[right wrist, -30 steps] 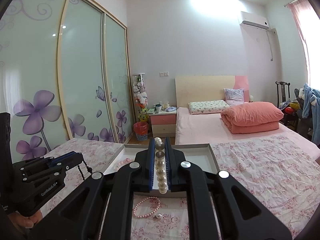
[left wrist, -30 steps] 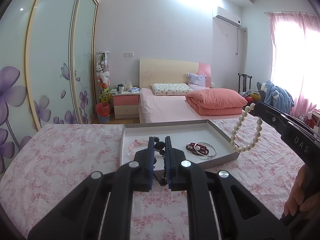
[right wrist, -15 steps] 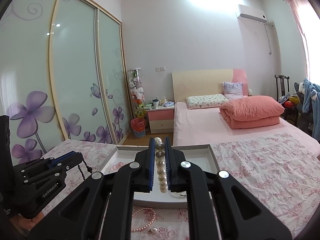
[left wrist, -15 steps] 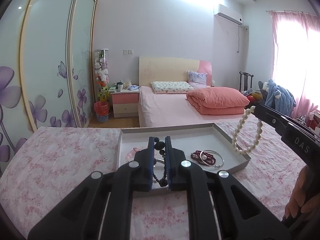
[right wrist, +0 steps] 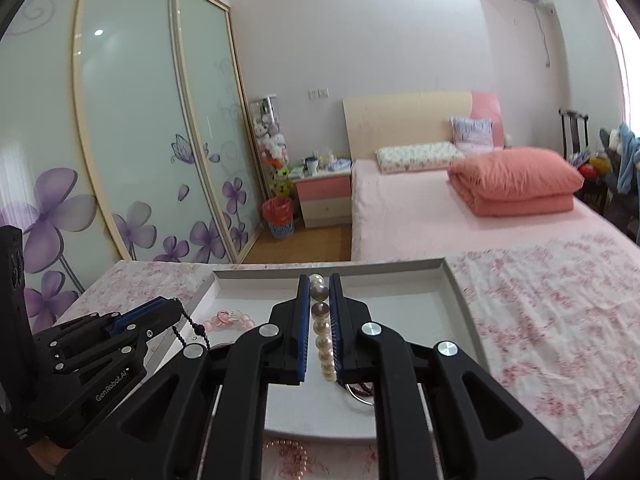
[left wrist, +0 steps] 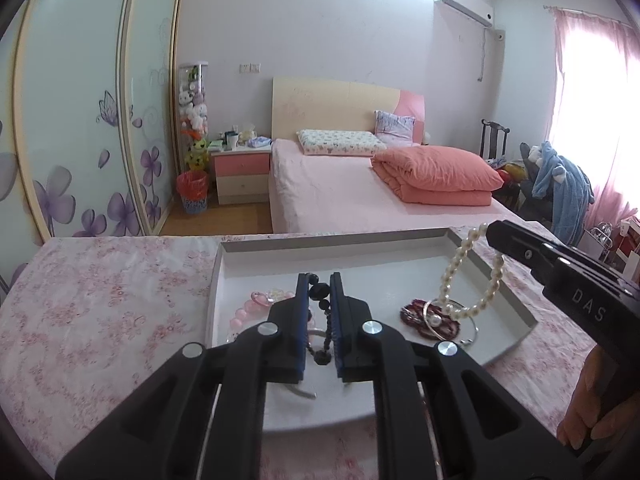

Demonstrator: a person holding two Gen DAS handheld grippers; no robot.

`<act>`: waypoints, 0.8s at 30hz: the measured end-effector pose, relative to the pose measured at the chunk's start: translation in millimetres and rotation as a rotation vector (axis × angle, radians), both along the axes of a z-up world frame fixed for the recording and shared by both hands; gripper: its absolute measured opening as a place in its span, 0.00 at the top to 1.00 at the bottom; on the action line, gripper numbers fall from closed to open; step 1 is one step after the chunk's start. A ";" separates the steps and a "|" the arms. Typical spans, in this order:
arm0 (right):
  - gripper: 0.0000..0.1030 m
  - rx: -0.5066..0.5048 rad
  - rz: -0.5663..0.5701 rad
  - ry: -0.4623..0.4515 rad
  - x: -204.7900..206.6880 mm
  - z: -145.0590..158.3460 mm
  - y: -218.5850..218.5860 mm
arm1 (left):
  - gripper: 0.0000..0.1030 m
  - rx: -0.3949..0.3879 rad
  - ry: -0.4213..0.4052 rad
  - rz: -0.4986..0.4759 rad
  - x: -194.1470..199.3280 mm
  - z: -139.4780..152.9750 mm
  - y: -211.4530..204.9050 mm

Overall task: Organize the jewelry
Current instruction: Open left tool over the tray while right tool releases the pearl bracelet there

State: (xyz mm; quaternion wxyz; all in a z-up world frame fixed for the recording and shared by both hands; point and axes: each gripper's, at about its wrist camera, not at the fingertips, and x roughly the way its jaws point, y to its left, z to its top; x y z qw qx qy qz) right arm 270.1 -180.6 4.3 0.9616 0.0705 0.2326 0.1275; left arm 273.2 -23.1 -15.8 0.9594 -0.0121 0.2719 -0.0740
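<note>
A grey shallow tray (left wrist: 514,294) lies on the floral-covered table; it also shows in the right wrist view (right wrist: 456,280). My left gripper (left wrist: 319,280) is shut on a black bead string (left wrist: 320,304) that hangs over the tray's left half. My right gripper (right wrist: 319,280) is shut on a white pearl bracelet (right wrist: 323,340); in the left wrist view the bracelet (left wrist: 452,276) dangles over the tray's right half. In the tray lie a pink bead bracelet (left wrist: 250,308), a dark red bracelet (left wrist: 416,312) and a silver bangle (left wrist: 470,326).
A pink bead strand (right wrist: 288,450) lies on the floral cloth (left wrist: 100,300) in front of the tray. Beyond the table stand a pink bed (left wrist: 360,196), a nightstand (left wrist: 240,172) and a wardrobe with sliding doors (right wrist: 120,140).
Both grippers have moved forward and lower over the tray, each still holding its piece. The pearl bracelet now hangs down into the tray above the dark red bracelet.
</note>
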 end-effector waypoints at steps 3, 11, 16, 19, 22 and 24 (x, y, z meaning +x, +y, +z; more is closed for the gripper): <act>0.90 0.012 0.004 0.039 12.4 -8.4 0.0 | 0.89 -0.002 0.011 0.003 12.0 -6.1 -0.9; 0.57 0.018 -0.031 0.071 16.2 -16.9 -11.7 | 0.81 -0.032 0.033 0.042 30.8 -13.6 6.3; 0.57 0.018 -0.033 0.073 13.2 -16.2 -17.6 | 0.79 -0.042 0.034 0.081 29.0 -10.8 20.6; 0.57 0.014 -0.027 0.076 10.6 -14.9 -17.3 | 0.79 -0.040 0.033 0.096 24.4 -8.5 25.3; 0.57 0.009 -0.016 0.074 4.2 -13.3 -16.4 | 0.76 -0.039 0.035 0.104 17.0 -6.4 29.3; 0.57 -0.001 -0.006 0.076 -1.2 -12.2 -15.2 | 0.75 -0.041 0.035 0.102 10.2 -4.5 31.0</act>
